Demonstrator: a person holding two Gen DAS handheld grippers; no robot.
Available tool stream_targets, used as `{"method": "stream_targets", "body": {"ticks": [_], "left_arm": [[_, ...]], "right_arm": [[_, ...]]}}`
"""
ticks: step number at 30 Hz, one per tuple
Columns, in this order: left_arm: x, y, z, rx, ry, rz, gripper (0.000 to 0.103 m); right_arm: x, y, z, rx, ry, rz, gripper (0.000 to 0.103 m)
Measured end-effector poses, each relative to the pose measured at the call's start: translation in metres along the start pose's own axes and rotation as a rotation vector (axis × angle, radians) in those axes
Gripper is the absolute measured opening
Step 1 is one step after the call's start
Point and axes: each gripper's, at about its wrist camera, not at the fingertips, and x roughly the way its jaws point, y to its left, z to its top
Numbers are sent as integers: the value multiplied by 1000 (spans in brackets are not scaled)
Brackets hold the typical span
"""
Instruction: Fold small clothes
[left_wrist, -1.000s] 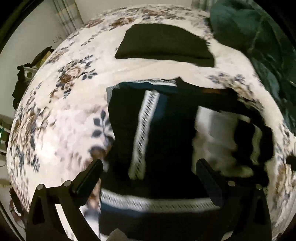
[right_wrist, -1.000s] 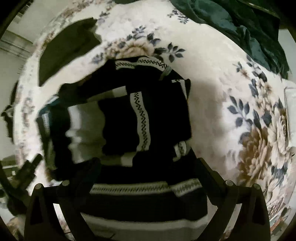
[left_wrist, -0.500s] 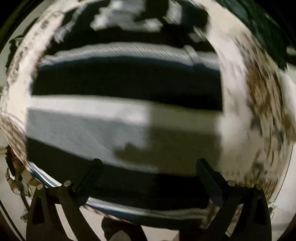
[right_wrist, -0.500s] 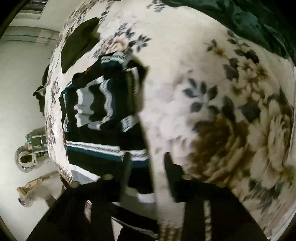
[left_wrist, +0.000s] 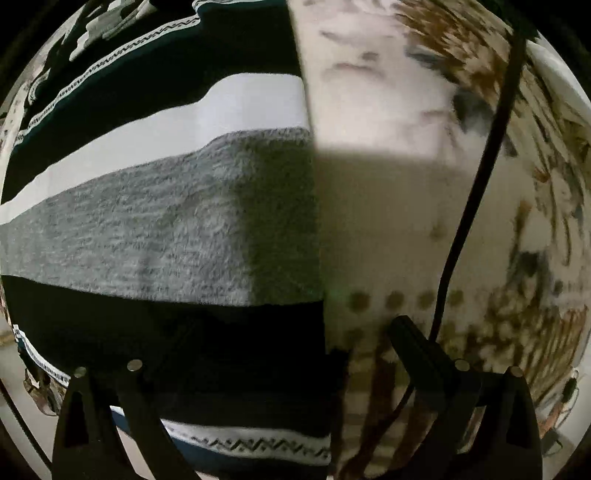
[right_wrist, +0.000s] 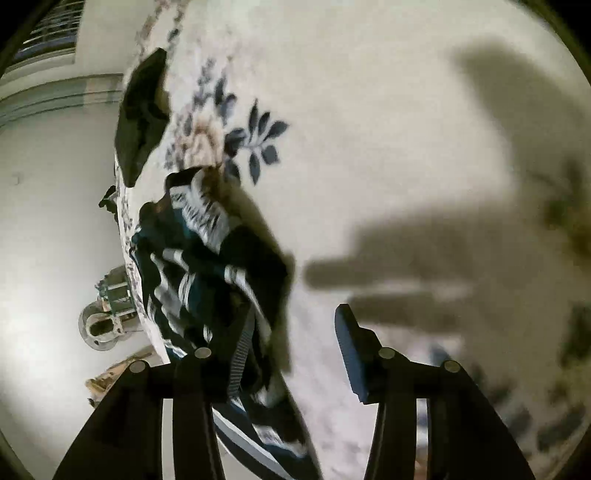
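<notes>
A striped knit sweater (left_wrist: 155, 229), black, white, grey and teal with zigzag bands, lies on a floral blanket (left_wrist: 388, 110). In the left wrist view it fills the left half, very close. My left gripper (left_wrist: 280, 354) is open, low over the sweater's right edge; its right finger (left_wrist: 413, 343) is over the blanket, its left finger is lost against the black band. In the right wrist view the sweater (right_wrist: 207, 266) lies bunched at the left. My right gripper (right_wrist: 284, 339) is open beside the sweater's right edge, its left finger touching or over the cloth.
A folded black garment (right_wrist: 142, 114) lies farther back on the blanket (right_wrist: 369, 129). A thin black cable (left_wrist: 480, 177) crosses the left wrist view. The bed edge, floor and some metal objects (right_wrist: 107, 317) show at the left of the right wrist view.
Both grippers have dropped close to the sweater. The left moved right to the sweater's edge. The right swung to the sweater's right side; its jaws looked narrower half a second ago and stand wide now.
</notes>
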Motion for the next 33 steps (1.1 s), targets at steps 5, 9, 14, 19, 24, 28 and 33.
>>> {"method": "stream_targets", "body": {"ticks": [5, 9, 14, 19, 24, 28, 33], "left_arm": [[-11, 10, 12, -26, -73, 8, 13], [-41, 43, 10, -111, -169, -60, 4], [-73, 80, -7, -191, -232, -78, 4], [-103, 113, -34, -324, -261, -113, 4], [-137, 180, -49, -443, -320, -134, 4], [-136, 252, -66, -543, -320, -163, 4], [-111, 337, -82, -651, -306, -212, 4]], "right_arm": [[34, 14, 13, 24, 41, 4, 48], [32, 32, 11, -18, 22, -4, 12], [18, 57, 5, -87, -7, -43, 9], [-3, 88, -6, -124, -44, -60, 8], [-17, 152, -21, -179, -83, -82, 7], [-7, 225, -34, -262, -87, -129, 7], [49, 316, -37, -323, -83, -213, 7]]}}
